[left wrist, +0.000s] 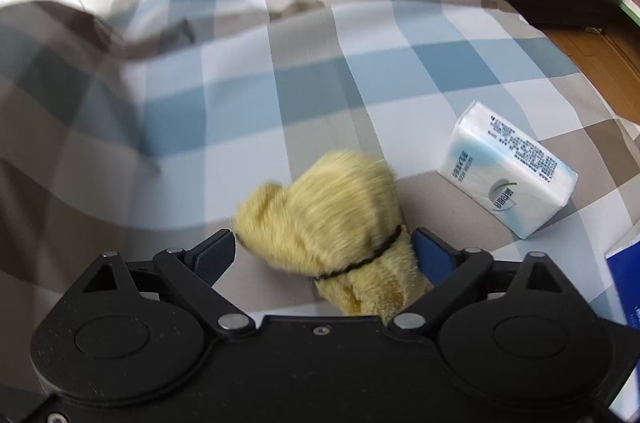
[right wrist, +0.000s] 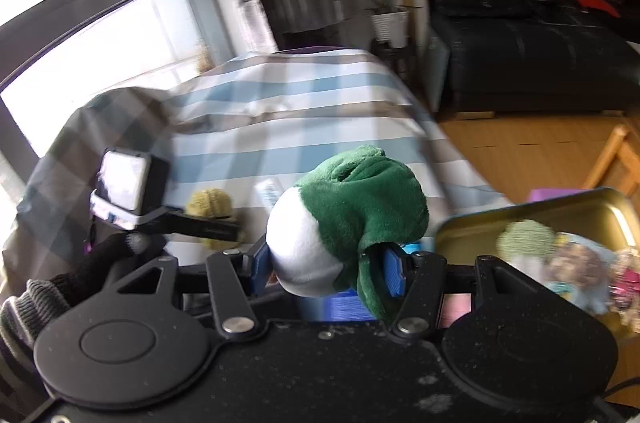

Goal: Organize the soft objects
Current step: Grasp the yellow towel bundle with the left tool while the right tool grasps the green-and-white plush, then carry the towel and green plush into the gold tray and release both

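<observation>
One tissue pack (left wrist: pixel 508 172) – blue print, illegible

Bright window (right wrist: pixel 80 3), wooden floor (right wrist: pixel 520 143), dark sofa (right wrist: pixel 540 63).

Checked bed cover (left wrist: pixel 320 71): yellow plush (left wrist: pixel 332 219) at 6 o'clock, tissue pack (left wrist: pixel 508 171) at 4 o'clock.

fuzzy yellow plush toy (left wrist: pixel 332 219), glossy plastic-wrapped tissue pack (left wrist: pixel 508 171), checked cloth cover (left wrist: pixel 320 71)
</observation>
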{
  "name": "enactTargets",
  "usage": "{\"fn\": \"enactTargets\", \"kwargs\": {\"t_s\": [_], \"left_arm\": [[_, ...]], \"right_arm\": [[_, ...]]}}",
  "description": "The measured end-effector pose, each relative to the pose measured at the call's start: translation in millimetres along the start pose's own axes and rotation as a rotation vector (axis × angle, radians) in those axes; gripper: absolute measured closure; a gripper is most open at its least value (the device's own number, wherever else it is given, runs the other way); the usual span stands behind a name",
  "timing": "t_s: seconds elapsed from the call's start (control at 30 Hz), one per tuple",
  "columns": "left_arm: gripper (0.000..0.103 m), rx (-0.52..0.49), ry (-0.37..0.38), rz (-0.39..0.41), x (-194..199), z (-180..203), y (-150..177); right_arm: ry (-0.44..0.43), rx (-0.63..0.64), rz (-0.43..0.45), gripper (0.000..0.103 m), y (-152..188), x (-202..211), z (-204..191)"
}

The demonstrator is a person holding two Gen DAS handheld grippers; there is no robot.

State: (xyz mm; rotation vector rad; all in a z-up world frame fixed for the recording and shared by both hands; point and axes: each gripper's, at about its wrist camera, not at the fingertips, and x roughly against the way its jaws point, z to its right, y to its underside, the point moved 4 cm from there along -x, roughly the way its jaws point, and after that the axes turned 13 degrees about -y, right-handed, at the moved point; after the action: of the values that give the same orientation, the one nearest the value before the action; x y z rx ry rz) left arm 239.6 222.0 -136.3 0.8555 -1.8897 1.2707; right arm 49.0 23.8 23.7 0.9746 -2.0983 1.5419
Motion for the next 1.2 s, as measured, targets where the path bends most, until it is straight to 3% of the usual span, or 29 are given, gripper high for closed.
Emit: {"fn": "enactTargets", "kwargs": {"t_s": [0.23,0.5,0.57,0.63,0.67,0.73,0.8,0.97,1.07,1.2], "left_arm": [[0.007,-0.029,-0.036,-0.031,-8.6,18.2,-9.3],[0.009,0.004,-0.054,-0.091,-19.5,17.3,-26.6],[0.019,0.009,-0.041,-0.094,-18.5,19.0,-28.2],[0.059,0.025,0.053,-0.110,-11.3,21.8,-29.3],[0.059,0.032,0.037,-0.115,-6.8,22.6,-29.9],[0.062,0.011,-0.071,-0.108,1.7,23.4,-30.3],[0.062,0.023,-0.101,-0.102,13.3,19.1,-30.5],[0.062,0.146,-0.039,-0.084,64.2,6.2,-35.5],[0.061,0.126,-0.029,-0.011,104.8,17.9,-41.3],[0.061,0.089,0.063,0.056,154.9,54.8,-49.9]], "right_arm": [[0.094,-0.086,0.053,0.049,0.8,26.9,55.5],[0.128,-0.115,0.073,0.049,5.8,23.9,75.8],[0.123,-0.124,0.080,0.049,4.9,25.8,78.9],[0.123,-0.140,0.095,0.049,2.6,30.5,84.3],[0.122,-0.149,0.106,0.049,1.0,36.2,88.3],[0.127,-0.170,0.138,0.049,-4.0,46.4,97.2],[0.140,-0.194,0.176,0.049,-9.5,58.2,108.9],[0.223,-0.270,0.271,0.049,-20.4,90.4,150.5],[0.279,-0.320,0.305,0.049,-23.8,103.9,178.7],[0.318,-0.399,0.324,0.049,-23.5,112.5,213.4]]}}
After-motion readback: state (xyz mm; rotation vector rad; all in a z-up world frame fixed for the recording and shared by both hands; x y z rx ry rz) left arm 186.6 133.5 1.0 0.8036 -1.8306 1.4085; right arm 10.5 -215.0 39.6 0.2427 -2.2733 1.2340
